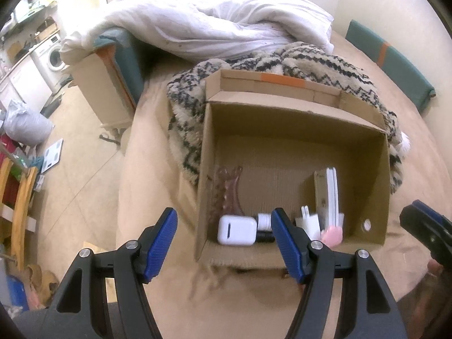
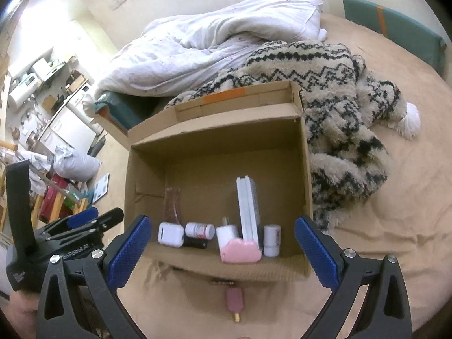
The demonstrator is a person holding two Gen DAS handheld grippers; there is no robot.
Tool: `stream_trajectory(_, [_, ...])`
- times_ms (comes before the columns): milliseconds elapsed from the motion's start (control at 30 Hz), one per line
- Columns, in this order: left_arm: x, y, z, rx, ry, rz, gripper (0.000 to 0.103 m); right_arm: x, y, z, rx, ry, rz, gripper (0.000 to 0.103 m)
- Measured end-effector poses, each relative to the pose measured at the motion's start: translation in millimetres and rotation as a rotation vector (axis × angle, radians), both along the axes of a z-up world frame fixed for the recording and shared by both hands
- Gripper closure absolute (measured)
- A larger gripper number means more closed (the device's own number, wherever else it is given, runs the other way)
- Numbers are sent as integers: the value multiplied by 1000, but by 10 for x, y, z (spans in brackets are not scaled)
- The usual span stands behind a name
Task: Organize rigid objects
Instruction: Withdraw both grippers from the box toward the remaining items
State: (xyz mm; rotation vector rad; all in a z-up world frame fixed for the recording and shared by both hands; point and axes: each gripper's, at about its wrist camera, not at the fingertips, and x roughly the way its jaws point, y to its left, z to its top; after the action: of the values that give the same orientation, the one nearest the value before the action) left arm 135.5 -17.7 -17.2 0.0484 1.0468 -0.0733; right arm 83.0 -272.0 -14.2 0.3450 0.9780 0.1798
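An open cardboard box sits on a beige bed. Along its near wall lie a white case, a white pill bottle, a pink cloud-shaped piece, an upright flat white box, a white cylinder and a brownish translucent comb. A small pink object lies on the bed in front of the box. My left gripper hovers open over the box's near left corner, holding nothing. My right gripper is open wide above the near wall, also holding nothing.
A shaggy black-and-cream blanket lies behind and right of the box, with a white duvet beyond it. A teal cushion leans at the far right. The bed's edge drops to a cluttered floor on the left.
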Motion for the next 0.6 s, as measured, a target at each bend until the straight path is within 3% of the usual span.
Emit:
stream_trajectory(267, [-383, 129, -118, 1, 32, -6, 37, -275, -5, -122, -3, 50, 4, 0])
stream_trajectory(600, [-462, 281, -349, 20, 46, 46, 37, -516, 9, -328, -9, 110, -8, 0])
